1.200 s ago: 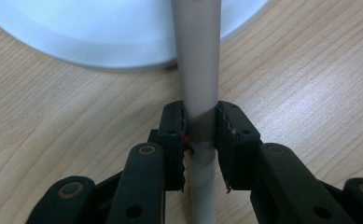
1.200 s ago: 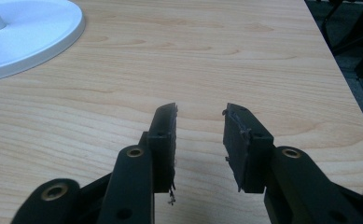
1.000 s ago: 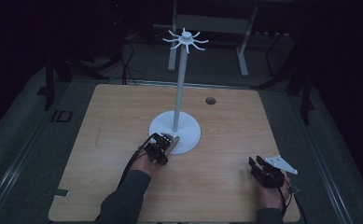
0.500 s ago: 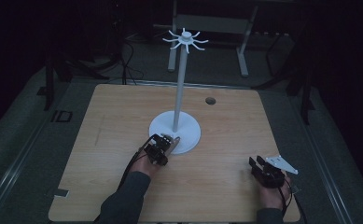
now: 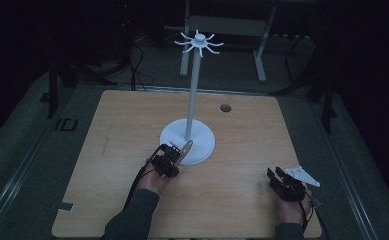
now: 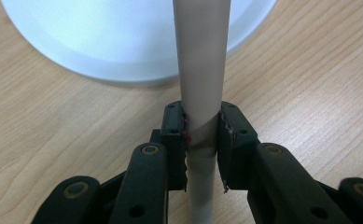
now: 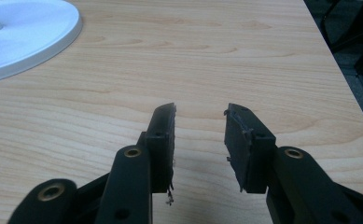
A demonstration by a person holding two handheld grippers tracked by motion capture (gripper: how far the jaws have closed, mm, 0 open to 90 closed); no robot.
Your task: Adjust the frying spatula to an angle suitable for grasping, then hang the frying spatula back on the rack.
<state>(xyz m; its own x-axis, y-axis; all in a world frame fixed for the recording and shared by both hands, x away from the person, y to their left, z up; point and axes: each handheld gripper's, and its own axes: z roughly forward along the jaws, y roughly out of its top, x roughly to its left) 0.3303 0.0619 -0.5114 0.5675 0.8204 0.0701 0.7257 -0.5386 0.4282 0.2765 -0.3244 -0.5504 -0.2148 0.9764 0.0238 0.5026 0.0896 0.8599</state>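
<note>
A white stand with a round base [image 5: 203,143] and a tall pole [image 5: 193,95], topped by a ring of hooks [image 5: 198,42], is at the table's middle. My left gripper [image 5: 169,159] sits just in front of the base, shut on a pale grey tube [image 5: 185,149]. In the left gripper view the tube [image 6: 201,70] runs up between the jaws of the left gripper [image 6: 202,128] and over the base [image 6: 100,37]. My right gripper [image 5: 277,176] rests at the front right, and in its own view the right gripper [image 7: 200,116] is open with only bare wood between the jaws.
The wooden table [image 5: 122,130] has a small round hole [image 5: 225,107] at the back right. A metal frame [image 5: 222,25] is on the dark floor behind. The table's right edge [image 7: 324,51] runs close to my right gripper.
</note>
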